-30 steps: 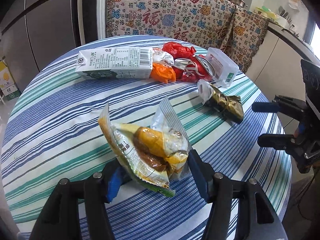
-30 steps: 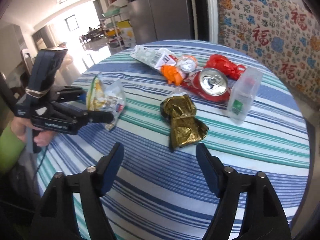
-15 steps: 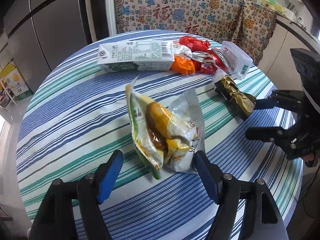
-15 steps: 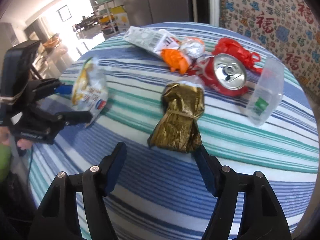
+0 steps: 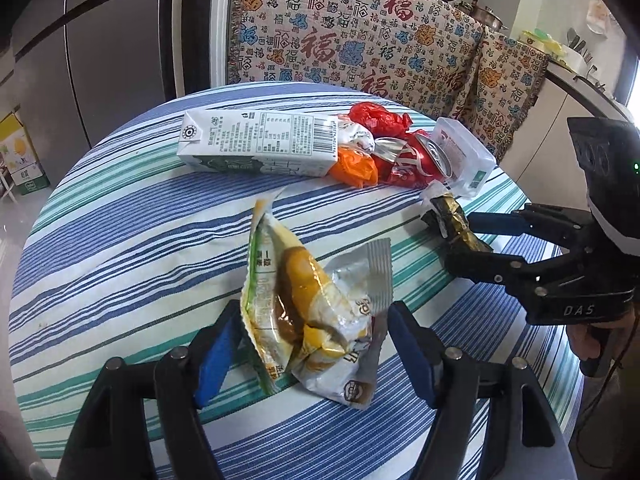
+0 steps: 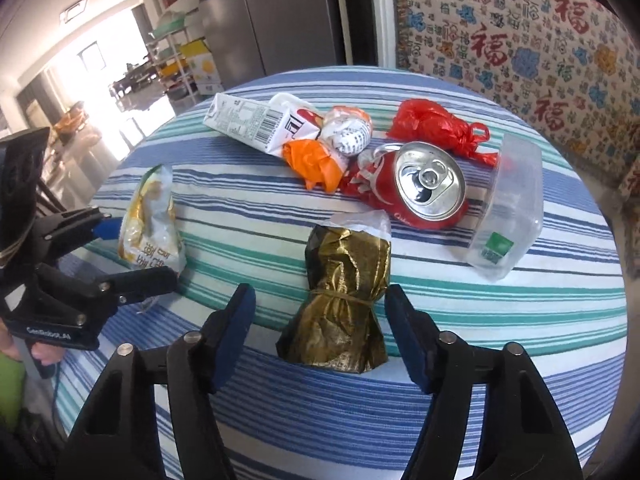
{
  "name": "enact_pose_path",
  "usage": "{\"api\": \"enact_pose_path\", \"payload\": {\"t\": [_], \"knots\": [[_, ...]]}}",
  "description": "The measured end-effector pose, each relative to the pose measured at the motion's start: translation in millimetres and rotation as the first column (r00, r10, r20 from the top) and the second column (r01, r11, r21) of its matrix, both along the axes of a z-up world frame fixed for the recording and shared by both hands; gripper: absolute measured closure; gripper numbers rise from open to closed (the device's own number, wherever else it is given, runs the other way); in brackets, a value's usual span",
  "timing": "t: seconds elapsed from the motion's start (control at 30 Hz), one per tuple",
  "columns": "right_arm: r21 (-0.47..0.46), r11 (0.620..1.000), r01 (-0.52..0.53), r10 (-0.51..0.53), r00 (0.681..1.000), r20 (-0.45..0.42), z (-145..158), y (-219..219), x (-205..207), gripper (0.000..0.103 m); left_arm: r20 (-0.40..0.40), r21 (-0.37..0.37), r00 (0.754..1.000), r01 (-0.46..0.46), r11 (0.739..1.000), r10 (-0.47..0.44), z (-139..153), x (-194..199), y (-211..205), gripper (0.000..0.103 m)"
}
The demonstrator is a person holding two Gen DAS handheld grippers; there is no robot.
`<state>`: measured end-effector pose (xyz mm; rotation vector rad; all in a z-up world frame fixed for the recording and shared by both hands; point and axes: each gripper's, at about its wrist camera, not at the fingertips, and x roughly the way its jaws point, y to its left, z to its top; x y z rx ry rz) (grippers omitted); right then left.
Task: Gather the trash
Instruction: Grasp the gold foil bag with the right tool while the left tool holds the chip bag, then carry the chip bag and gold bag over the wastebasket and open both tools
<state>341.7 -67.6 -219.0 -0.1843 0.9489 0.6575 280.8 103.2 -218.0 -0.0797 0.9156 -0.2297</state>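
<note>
On the striped table (image 6: pixel 520 320): one can (image 6: pixel 416 190), one carton (image 6: pixel 248 120).

A patterned cloth (image 5: pixel 360 40) drapes furniture behind the striped round table (image 5: pixel 120 216), beside a steel refrigerator (image 6: pixel 280 20).

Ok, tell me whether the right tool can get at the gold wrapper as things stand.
Probably yes. The gold wrapper already lies between the right tool's closing jaws, pads not yet touching, with nothing blocking either side.

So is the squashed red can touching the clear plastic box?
Cannot tell. In the right wrist view the red can sits right beside the clear plastic box, but its rim overlaps the box's wall, so neither a gap nor contact shows plainly.
</note>
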Motion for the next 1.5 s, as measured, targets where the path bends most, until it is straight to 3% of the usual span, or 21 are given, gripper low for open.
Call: {"api": "enact_pose_path", "payload": {"t": [0.03,0.1,0.47,1.5], "knots": [[-0.016,1.000,0.009,-0.009,1.000,-0.005,-2.7,-0.1,2.3,0.063,0.003,0.005,1.000,-0.002,1.000,0.002,-0.2,0.5,-1.2,0.029],[0.011,0.999,0.040,-0.039,0.999,-0.022,-1.9,-4.7,3.1,0.067,0.011,0.018,1.000,0.000,1.000,0.000,0.0,-0.5,-3.7,0.044],[0.075,0.992,0.104,-0.102,0.995,-0.022,18.8,-45.6,-19.4,0.070,0.038,-0.031,0.999,-0.004,1.000,0.005,7.7,-10.5,-10.8,0.072],[0.094,0.968,0.233,-0.233,0.973,-0.011,33.5,-141.1,-54.3,0.070,0.028,-0.009,0.997,0.069,0.998,-0.069,29.3,-27.6,-121.0,0.073]]}}
